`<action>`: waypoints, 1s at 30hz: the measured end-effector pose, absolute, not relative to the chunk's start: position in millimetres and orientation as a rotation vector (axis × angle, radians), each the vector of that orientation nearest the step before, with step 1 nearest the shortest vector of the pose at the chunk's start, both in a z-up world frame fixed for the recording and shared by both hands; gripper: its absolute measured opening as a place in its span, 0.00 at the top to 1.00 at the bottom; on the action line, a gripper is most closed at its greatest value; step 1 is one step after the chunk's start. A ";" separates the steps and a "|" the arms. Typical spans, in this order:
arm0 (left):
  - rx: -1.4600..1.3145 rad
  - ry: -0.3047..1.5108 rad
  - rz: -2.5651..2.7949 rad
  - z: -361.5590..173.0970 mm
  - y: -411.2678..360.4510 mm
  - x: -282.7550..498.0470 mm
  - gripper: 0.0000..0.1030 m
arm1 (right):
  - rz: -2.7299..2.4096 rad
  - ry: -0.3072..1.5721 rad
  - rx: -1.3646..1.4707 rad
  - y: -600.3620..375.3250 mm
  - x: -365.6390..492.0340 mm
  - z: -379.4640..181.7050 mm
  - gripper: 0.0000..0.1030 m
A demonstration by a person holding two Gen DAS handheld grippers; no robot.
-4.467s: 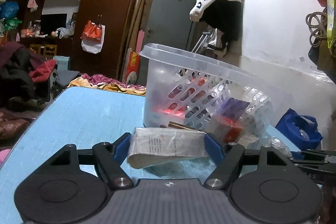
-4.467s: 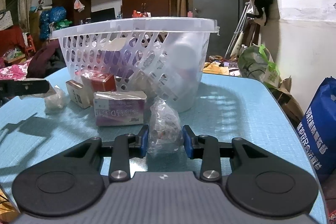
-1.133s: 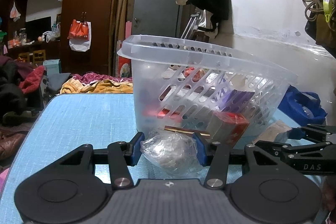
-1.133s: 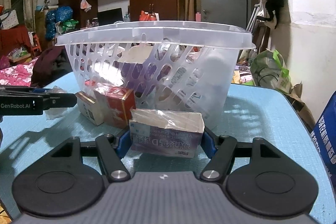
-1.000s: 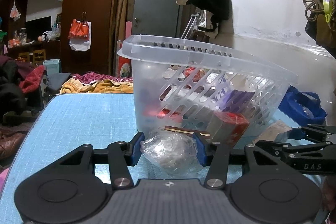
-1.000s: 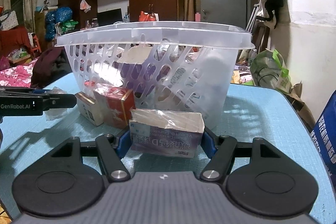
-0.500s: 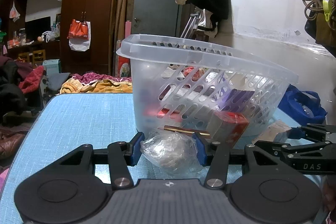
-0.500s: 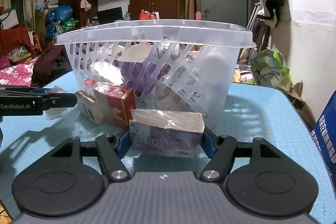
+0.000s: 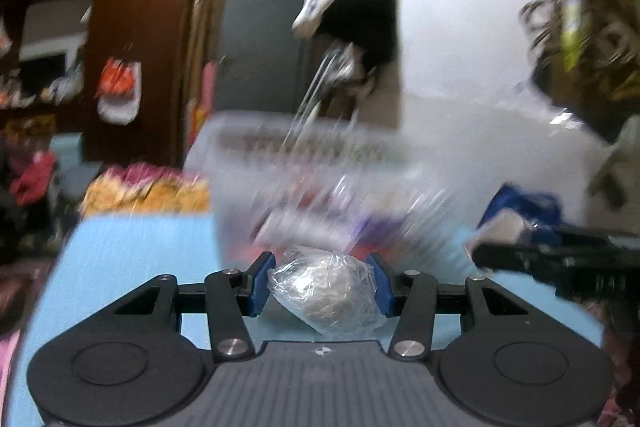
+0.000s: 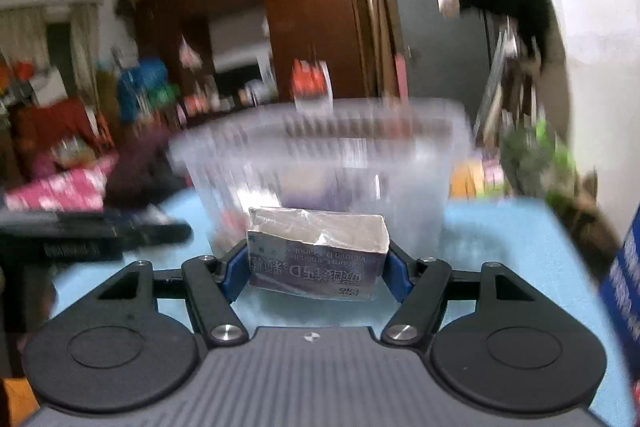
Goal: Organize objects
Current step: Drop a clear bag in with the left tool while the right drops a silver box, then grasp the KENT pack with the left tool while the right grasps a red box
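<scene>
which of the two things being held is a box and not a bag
The purple medicine box, clamped in the right gripper: flat sides and printed text. The left gripper holds a crinkly clear plastic bag.

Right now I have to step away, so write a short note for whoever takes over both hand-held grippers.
Left hand-held gripper: shut on the clear plastic bag.
Right hand-held gripper: shut on the purple vitamin box.
The white slotted basket stands just ahead on the blue table, with items already inside.
Done: both items gripped.
Left: put both into the basket. The views are blurred, so other loose items cannot be told.
</scene>
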State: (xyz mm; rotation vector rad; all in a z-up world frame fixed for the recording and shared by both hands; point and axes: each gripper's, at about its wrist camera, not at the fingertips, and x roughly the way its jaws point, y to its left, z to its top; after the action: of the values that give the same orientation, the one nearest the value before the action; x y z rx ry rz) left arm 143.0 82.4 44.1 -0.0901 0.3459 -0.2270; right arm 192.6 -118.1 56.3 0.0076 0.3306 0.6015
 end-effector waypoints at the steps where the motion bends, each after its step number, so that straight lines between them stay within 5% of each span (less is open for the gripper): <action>1: -0.072 0.321 -0.241 59.5 79.0 143.1 0.48 | 0.590 0.294 -0.004 -118.5 190.6 72.7 0.32; 8: -0.081 0.414 -0.202 127.8 65.5 230.0 0.45 | 0.442 0.356 -0.100 -81.2 275.6 140.9 0.32; 9: -0.079 0.450 -0.200 125.5 63.2 243.4 0.42 | 0.434 0.380 -0.116 -74.5 285.0 138.6 0.31; 11: -0.101 0.502 -0.200 115.3 63.0 264.3 0.16 | 0.430 0.408 -0.148 -65.3 295.8 129.4 0.26; 12: -0.107 0.515 -0.190 109.7 63.3 268.4 0.11 | 0.413 0.415 -0.161 -62.9 297.7 125.4 0.20; 19: -0.110 0.366 -0.184 92.8 71.1 187.4 0.10 | 0.422 0.353 -0.048 -102.8 244.1 109.7 0.00; 30: -0.157 0.516 -0.106 1.6 99.3 191.3 0.09 | 0.443 0.530 0.027 -65.5 251.2 18.2 0.08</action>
State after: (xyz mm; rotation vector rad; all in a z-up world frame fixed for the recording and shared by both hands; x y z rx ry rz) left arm 191.3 99.3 1.6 -0.1567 0.5162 -0.1063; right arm 251.2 -65.5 18.2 0.0271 0.5303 0.4428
